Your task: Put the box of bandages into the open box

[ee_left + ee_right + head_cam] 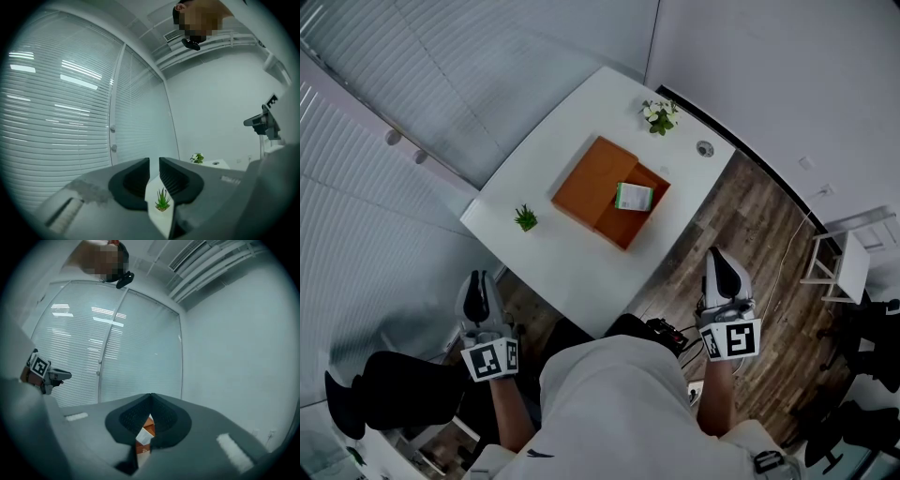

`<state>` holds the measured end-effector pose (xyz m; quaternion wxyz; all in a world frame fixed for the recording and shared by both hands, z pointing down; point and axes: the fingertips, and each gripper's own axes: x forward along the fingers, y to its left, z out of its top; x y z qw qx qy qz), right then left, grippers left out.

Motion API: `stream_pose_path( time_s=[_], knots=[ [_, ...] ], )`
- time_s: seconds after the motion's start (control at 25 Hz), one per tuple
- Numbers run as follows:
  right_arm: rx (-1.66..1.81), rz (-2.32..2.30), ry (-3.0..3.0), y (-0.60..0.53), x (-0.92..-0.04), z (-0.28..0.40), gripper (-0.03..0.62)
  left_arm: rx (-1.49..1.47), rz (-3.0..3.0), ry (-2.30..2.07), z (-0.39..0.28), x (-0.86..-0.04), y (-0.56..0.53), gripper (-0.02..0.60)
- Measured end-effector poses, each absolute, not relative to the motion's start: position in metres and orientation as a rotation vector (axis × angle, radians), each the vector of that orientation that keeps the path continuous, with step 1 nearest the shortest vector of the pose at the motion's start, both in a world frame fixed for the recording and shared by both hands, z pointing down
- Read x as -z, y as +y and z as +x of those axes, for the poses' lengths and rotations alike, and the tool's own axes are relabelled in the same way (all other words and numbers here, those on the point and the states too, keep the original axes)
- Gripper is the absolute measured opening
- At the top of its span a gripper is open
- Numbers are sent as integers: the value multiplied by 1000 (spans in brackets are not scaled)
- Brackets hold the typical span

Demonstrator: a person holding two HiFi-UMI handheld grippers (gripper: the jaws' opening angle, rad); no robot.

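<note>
The green-and-white box of bandages (634, 196) lies inside the orange open box (617, 234), whose lid (592, 178) is folded out flat on the white table (581, 277). Both grippers hang off the table's near edge, far from the boxes. My left gripper (477, 279) is at the lower left; in the left gripper view its jaws (154, 162) stand a narrow gap apart with nothing between them. My right gripper (718, 255) is at the lower right, over the wooden floor. It is shut (151, 397) and holds nothing. A bit of the orange box (148, 425) shows below its tips.
A small green plant (525, 218) (162, 200) stands near the table's left corner. A flowering plant (659, 115) and a cable hole (705, 147) are at the far corner. Window blinds run along the left. A white stool (846, 262) stands at the right, and the person's torso fills the bottom.
</note>
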<state>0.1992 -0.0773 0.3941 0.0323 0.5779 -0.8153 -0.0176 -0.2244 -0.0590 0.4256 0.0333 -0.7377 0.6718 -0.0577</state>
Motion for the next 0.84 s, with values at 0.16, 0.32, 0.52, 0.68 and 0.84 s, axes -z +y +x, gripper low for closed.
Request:
stream_pose_path(
  time_s=[0.16, 0.32, 0.52, 0.68, 0.84],
  knots=[
    [14, 1780, -2536, -80, -395, 202, 0, 139, -2281, 2089, -223, -425, -60, 77],
    [-6, 1782, -2557, -83, -394, 202, 0, 114, -2292, 2102, -224, -424, -63, 77],
    [-12, 1765, -2563, -87, -397, 200, 0, 90, -2288, 2110, -224, -420, -65, 77],
    [-21, 1761, -2573, -89, -397, 201, 0, 110, -2284, 2099, -220, -420, -67, 77],
    [-23, 1751, -2581, -91, -398, 203, 0, 136, -2280, 2086, -216, -423, -70, 77]
  ],
)
